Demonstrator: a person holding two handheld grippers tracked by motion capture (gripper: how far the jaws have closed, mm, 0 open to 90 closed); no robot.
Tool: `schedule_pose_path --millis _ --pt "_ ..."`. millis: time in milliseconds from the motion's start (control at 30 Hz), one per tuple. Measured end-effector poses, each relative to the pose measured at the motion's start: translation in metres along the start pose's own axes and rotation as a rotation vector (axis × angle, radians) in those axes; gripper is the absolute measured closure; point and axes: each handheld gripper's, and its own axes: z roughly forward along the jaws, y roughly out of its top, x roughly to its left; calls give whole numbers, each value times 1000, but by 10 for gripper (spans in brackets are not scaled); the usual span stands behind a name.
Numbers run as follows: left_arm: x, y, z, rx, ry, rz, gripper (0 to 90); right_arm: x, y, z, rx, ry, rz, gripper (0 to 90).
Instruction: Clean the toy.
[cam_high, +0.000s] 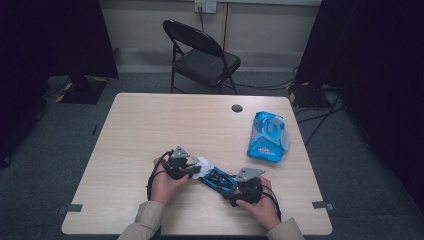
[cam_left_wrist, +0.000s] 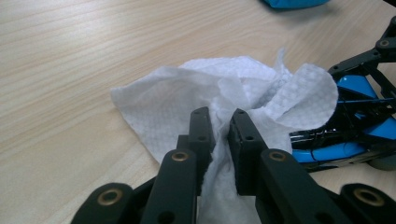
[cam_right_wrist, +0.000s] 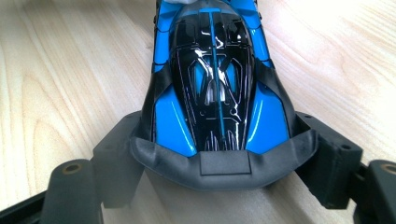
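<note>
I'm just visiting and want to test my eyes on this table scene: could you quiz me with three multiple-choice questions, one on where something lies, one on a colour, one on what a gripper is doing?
1. Where does the wipes packet lie on the table?
A. towards its right edge
B. at its left front corner
C. under the toy car

2. What colours is the toy car?
A. red and white
B. blue and black
C. all yellow

3. What is the left gripper doing?
A. hanging open in the air
B. clamping the packet
C. pinching a white wipe

Answers: 1 A, the packet lies right of the hands, near that edge. 2 B, the right gripper view shows a blue body with black panels. 3 C, the wipe runs between its nearly closed jaws.
</note>
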Motion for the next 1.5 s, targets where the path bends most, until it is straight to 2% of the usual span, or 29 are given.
schedule_pose_path --millis 133,167,300,333,533,800,900,1000,1133,1300,1400,1433,1500 --pt "3 0 -1 11 37 6 813 0 0 0 0 0 0 246" --pt "4 0 -2 11 41 -4 812 0 0 0 0 0 0 246" --pt "7 -3 -6 43 62 8 809 0 0 0 0 0 0 246" --pt "8 -4 -7 44 66 -1 809 0 0 0 0 0 0 246" --pt "9 -15 -18 12 44 -31 809 0 0 0 1 1 0 245" --pt "7 -27 -32 7 47 -21 808 -1 0 0 4 13 -5 219" --pt "7 -30 -36 10 51 -15 807 -2 -1 -2 -6 29 8 208" --pt "6 -34 -40 11 52 -12 808 -4 -1 -6 -13 23 25 191" --pt "4 -37 -44 21 49 1 806 -5 6 -18 -30 25 20 202" --pt "0 -40 -47 11 43 5 806 -5 27 -34 -79 21 9 229" --pt "-3 -43 -46 16 33 8 806 -4 38 -30 -74 31 4 260" --pt "-4 -43 -45 19 32 11 806 -3 43 -23 -60 32 2 277" --pt "-5 -44 -44 21 27 16 805 -3 44 -18 -54 32 3 284"
